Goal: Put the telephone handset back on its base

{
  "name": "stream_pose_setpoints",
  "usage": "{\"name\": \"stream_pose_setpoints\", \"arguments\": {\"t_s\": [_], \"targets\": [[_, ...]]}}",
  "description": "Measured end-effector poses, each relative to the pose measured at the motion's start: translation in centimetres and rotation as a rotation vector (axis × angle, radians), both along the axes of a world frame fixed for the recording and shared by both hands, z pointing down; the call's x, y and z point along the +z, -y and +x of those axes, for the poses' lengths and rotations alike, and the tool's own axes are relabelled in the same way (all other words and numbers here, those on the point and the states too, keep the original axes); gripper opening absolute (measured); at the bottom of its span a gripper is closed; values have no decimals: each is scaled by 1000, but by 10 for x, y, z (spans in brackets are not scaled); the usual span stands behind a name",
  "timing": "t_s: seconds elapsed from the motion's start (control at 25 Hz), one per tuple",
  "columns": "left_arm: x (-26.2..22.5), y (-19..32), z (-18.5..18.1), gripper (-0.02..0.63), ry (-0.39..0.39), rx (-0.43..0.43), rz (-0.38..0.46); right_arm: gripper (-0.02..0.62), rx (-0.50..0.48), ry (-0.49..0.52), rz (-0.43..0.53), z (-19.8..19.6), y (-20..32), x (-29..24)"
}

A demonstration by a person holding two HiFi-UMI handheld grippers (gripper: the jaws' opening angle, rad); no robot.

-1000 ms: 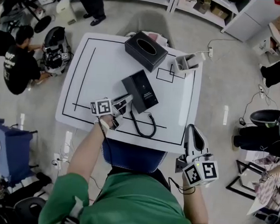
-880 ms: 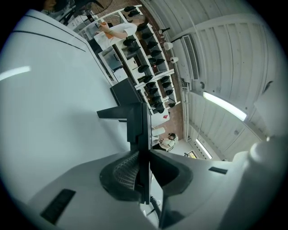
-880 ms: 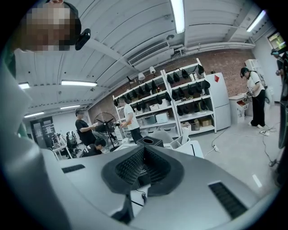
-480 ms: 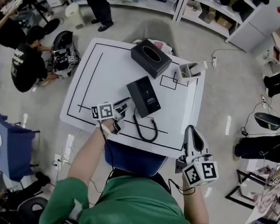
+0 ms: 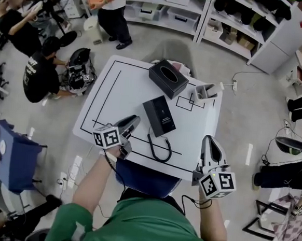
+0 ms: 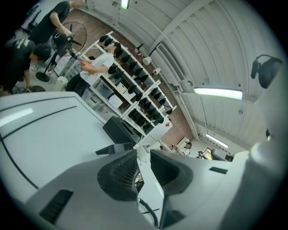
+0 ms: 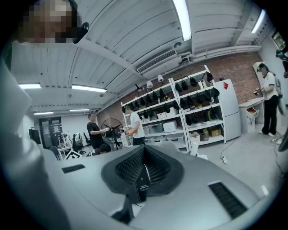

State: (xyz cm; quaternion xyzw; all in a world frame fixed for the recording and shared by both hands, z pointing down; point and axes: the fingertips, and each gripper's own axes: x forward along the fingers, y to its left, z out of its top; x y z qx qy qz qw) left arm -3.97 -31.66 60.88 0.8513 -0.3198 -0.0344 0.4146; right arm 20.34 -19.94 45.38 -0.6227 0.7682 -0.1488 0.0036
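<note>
The black telephone (image 5: 159,116) lies in the middle of the white table (image 5: 112,88), and its handset looks to be resting along the base. Its coiled cord (image 5: 159,149) loops toward the front edge. My left gripper (image 5: 131,123) hovers just left of the phone and does not touch it. Its jaws are a little open and hold nothing (image 6: 143,155); the cord (image 6: 150,213) shows below them. My right gripper (image 5: 208,142) is at the table's front right edge, shut and empty (image 7: 144,157). The phone (image 7: 142,183) shows small beyond its tips.
A black tissue box (image 5: 168,78) sits at the back of the table, with a grey holder (image 5: 205,91) at the back right corner. A blue chair seat (image 5: 144,176) is under the front edge. People and gear stand on the floor to the left, and shelves line the far wall.
My left gripper has drawn back from the phone's left side toward the front left. The right gripper has stayed in place. My head view has shifted.
</note>
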Motion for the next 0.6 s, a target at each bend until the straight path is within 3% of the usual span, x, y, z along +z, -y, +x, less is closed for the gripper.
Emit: {"name": "stream_pose_setpoints", "arguments": {"t_s": [0.44, 0.6], "targets": [[-121, -43, -2, 95, 138, -38, 318, 23, -77, -10, 84, -17, 8, -35], [-155, -60, -5, 95, 125, -70, 371, 23, -107, -8, 110, -25, 8, -47]]}}
